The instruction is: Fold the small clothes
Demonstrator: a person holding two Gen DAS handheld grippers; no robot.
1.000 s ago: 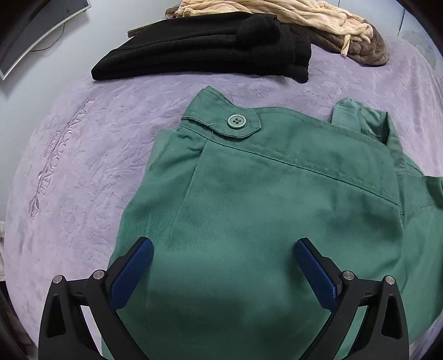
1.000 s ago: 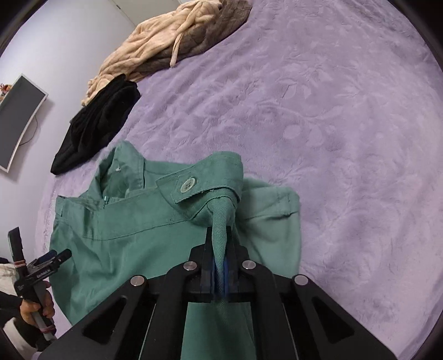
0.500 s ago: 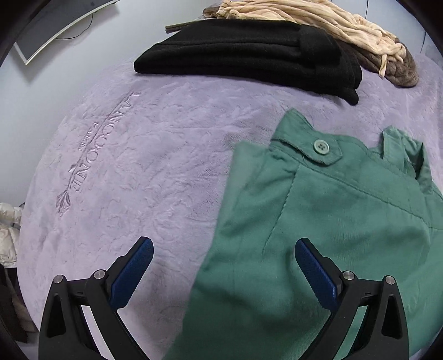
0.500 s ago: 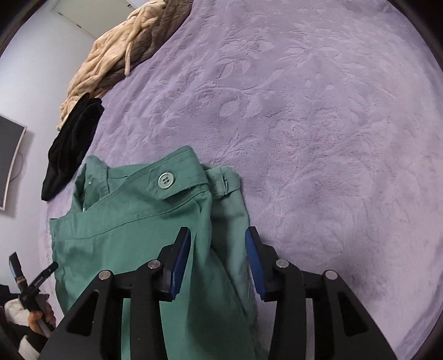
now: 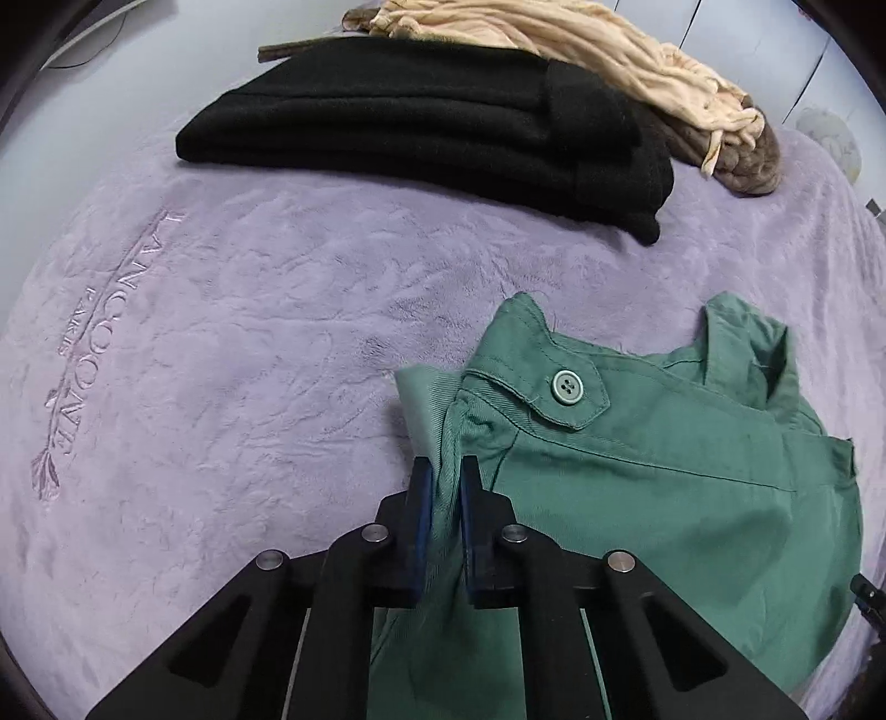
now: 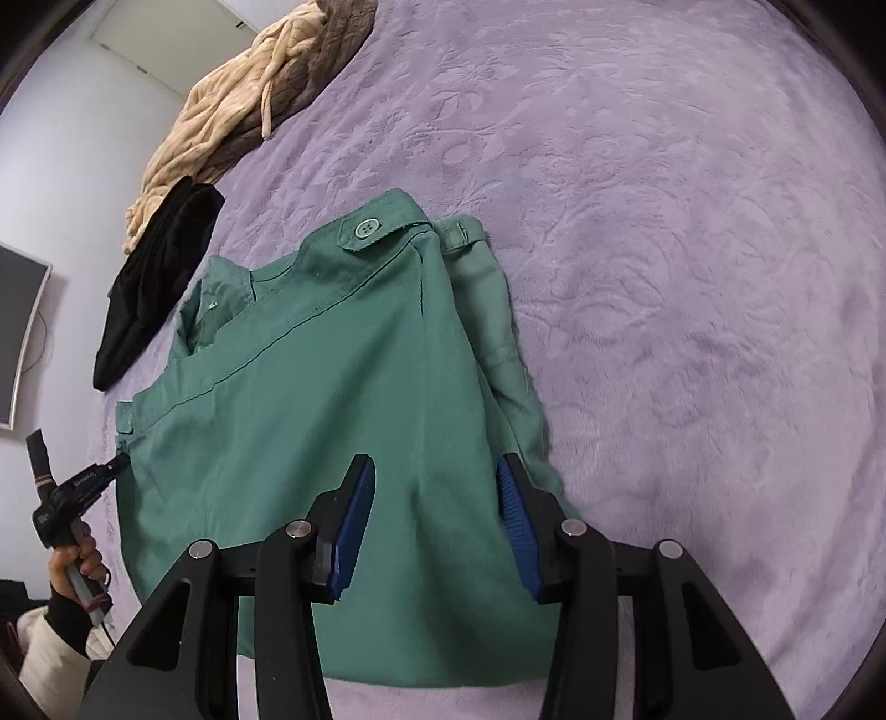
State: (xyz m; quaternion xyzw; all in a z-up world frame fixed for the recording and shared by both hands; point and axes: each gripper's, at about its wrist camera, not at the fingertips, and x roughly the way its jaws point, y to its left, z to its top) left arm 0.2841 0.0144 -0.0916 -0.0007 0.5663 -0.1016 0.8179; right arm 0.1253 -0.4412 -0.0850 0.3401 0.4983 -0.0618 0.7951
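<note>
Green shorts (image 5: pixel 664 498) with a buttoned tab (image 5: pixel 566 386) lie folded on a purple blanket (image 5: pixel 221 332). My left gripper (image 5: pixel 443 465) is closing, and its blue pads pinch a bunched edge of the shorts just below the waistband corner. In the right wrist view the shorts (image 6: pixel 332 387) spread out flat with the waistband button (image 6: pixel 365 227) at the far end. My right gripper (image 6: pixel 434 471) hovers open over their near right part, with nothing pinched between its pads. At the far left of that view a hand (image 6: pixel 77 559) holds the left gripper (image 6: pixel 72 493) at the shorts' left edge.
A folded black garment (image 5: pixel 443 127) lies beyond the shorts, with a beige and brown bundle (image 5: pixel 581 50) behind it. Both appear in the right wrist view, black (image 6: pixel 155 288) and beige (image 6: pixel 221 116). A monitor (image 6: pixel 16 332) hangs on the left wall. Bare blanket (image 6: pixel 664 277) stretches to the right.
The left gripper slid to the shorts' left edge and closed on the fabric there. The right gripper let go of the waistband corner, opened and drew back over the shorts, which settled flat.
</note>
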